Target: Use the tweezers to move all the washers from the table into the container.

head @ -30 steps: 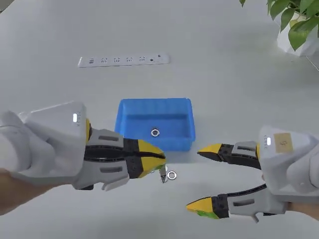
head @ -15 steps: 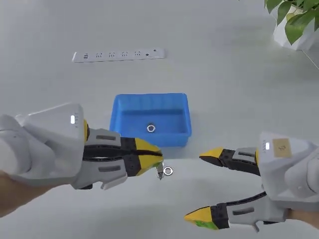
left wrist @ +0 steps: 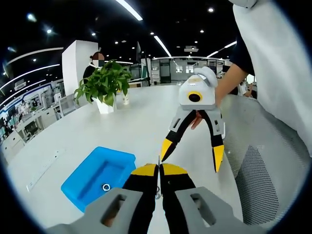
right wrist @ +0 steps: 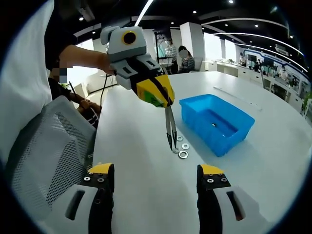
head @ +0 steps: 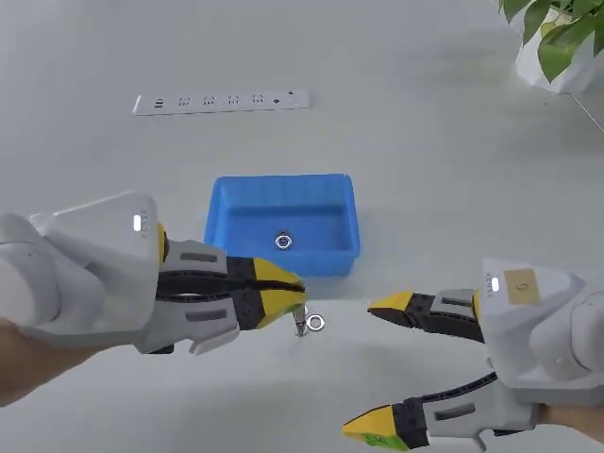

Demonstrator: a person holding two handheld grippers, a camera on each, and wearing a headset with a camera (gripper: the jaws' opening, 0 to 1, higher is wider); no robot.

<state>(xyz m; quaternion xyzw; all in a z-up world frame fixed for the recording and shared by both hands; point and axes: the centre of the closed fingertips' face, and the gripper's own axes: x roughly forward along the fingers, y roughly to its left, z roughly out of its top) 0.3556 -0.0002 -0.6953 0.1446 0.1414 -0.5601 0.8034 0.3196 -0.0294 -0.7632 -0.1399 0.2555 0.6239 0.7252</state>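
Now, left gripper [head: 300,300]: your jaws are pressed together on the tweezers [head: 301,324], which hang point-down from the yellow tips.
Right gripper [head: 368,368]: your jaws are spread wide with nothing between them. It sits to the right of the tweezers, well apart, low over the table [head: 434,170].
Tweezers' points: down at the table, just beside the washers [right wrist: 183,154]. You cannot tell whether they touch one.
Washers: the right gripper view shows three lying flat in a small cluster on the table, between the tweezers and the bin [head: 321,226]. In the head view only one stands clear, just right of the points.
Bin: blue, open-topped, on the table just beyond the washers. One washer [head: 283,242] lies on its floor, near the middle.
Farther out: a white power strip [head: 222,101] lies beyond the bin. A potted plant [head: 557,38] stands at the far right corner.
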